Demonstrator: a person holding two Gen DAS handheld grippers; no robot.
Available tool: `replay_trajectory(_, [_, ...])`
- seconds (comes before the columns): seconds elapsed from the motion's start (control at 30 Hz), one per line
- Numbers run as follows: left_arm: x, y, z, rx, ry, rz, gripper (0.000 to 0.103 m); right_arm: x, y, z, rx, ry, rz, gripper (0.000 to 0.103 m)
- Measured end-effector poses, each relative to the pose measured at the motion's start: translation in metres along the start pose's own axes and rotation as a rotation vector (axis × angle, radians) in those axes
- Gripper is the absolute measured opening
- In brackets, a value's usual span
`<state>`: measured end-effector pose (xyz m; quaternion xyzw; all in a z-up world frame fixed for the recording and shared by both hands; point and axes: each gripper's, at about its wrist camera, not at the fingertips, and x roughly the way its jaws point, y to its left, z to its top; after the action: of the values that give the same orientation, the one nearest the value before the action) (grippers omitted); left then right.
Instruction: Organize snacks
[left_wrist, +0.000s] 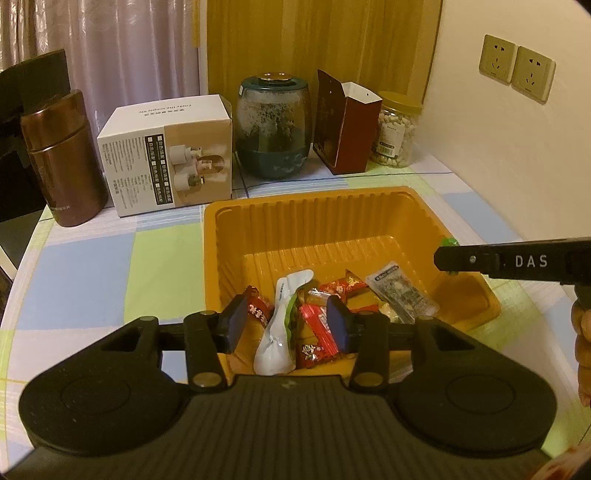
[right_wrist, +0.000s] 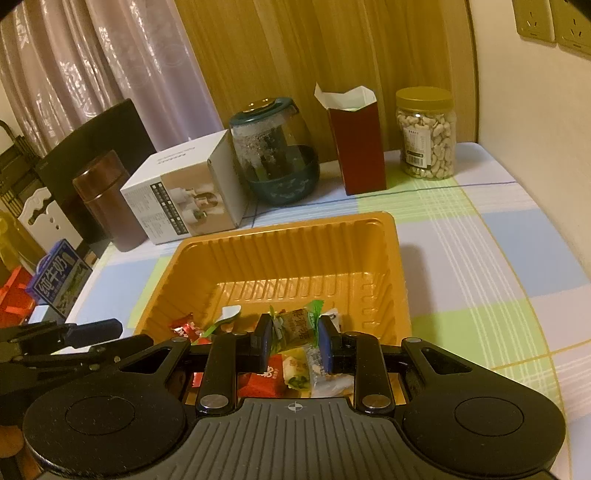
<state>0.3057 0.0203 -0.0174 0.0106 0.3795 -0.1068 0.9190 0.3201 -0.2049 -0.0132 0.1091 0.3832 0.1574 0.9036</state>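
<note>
Right tool (right_wrist: 293, 341) hangs over the orange tray's (right_wrist: 280, 236) near end, clenched on a green-ended wrapped snack (right_wrist: 295, 325). Left tool (left_wrist: 290, 325) is released, fingers spread above red candies (left_wrist: 317, 332) and a white packet (left_wrist: 275, 343) piled inside that tray on the checked counter (left_wrist: 92, 266).

Glossy ribbed plastic tray (left_wrist: 229, 258); shiny foil wrappers (left_wrist: 317, 332); matt cardboard box (left_wrist: 166, 155); checked cloth tablecloth (left_wrist: 92, 266).

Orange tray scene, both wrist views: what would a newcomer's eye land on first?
The orange tray mid-table, with wrapped snacks piled at its near end. The right gripper grips a green-ended packet above the tray; the left gripper hangs open over the pile. A jar of nuts stands at the far right.
</note>
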Motion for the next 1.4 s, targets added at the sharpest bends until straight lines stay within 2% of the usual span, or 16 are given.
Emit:
replay_trajectory(0.63, [0.002,0.000,0.002,-0.017,-0.003,-0.004,0.046,0.006,0.007,0.008,0.013,-0.004,-0.001,0.027])
replay_trajectory(0.77, [0.002,0.001,0.001,-0.022,-0.005,-0.001,0.051,0.009,0.008,0.010,0.021,-0.027,0.007,0.028])
replay_trajectory(0.83, [0.002,0.002,0.000,-0.025,-0.006,0.006,0.061,0.010,0.006,0.010,0.033,-0.048,0.021,0.060])
replay_trajectory(0.87, [0.001,0.002,-0.001,-0.025,-0.009,0.010,0.066,0.010,0.005,0.010,0.047,-0.056,0.021,0.080])
replay_trajectory(0.93, [-0.001,0.004,-0.003,-0.028,-0.012,0.013,0.067,0.007,0.001,0.009,0.068,-0.072,0.035,0.081])
replay_trajectory(1.17, [-0.008,0.002,-0.010,-0.045,-0.011,0.018,0.075,-0.007,-0.012,0.005,0.104,-0.075,-0.019,0.081])
replay_trajectory(1.4, [-0.029,-0.005,-0.019,-0.079,-0.023,0.045,0.094,-0.032,-0.012,-0.008,0.111,-0.063,-0.034,0.081])
